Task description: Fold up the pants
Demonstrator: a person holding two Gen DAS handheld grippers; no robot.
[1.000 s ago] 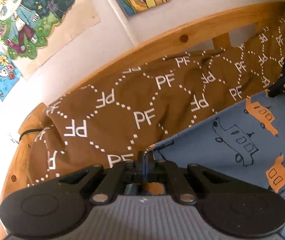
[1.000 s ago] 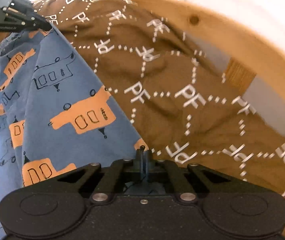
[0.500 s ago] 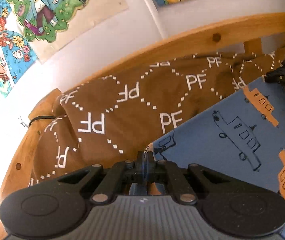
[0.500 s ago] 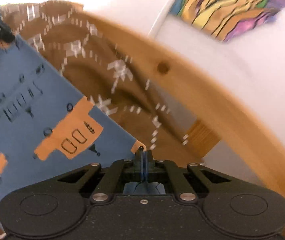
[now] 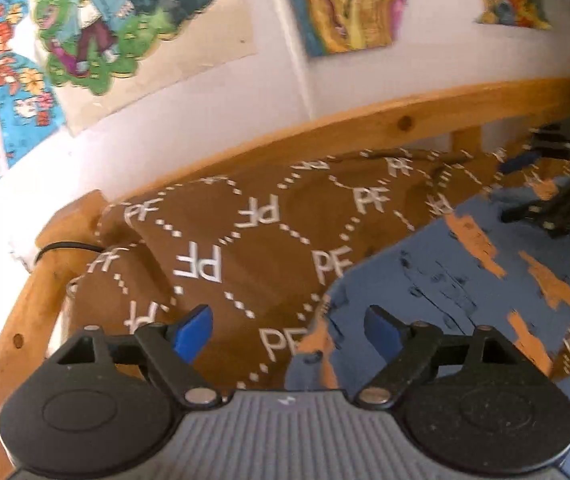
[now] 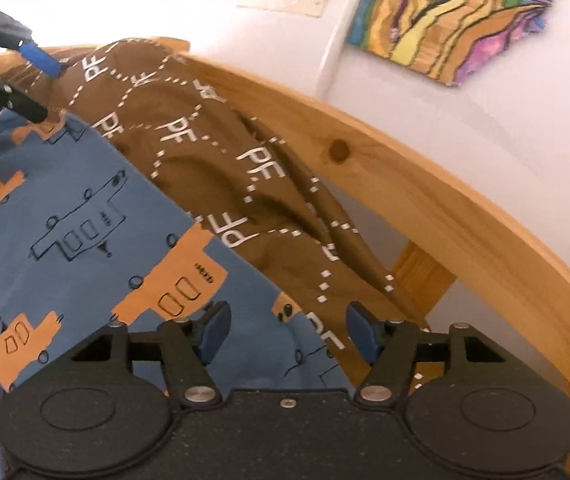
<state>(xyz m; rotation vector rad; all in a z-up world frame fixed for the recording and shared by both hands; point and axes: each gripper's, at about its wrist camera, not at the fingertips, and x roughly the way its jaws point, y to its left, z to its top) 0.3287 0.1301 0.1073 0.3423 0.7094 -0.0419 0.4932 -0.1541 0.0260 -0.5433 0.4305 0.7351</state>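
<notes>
wrist views low, close, sharing pants (image 5: 465,280), headboard (image 6: 425,184)

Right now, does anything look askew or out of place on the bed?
Nothing is damaged or spilled. The blue pants lie slanted across the brown PF blanket, and the blanket is bunched against the wooden bed rail. Both tools are open.

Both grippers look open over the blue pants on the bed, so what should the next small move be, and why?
Probably draw both grippers back clear of the cloth. The left gripper and right gripper both stand open, holding nothing, and the blue pants lie on the brown blanket, so this fold looks placed.
</notes>
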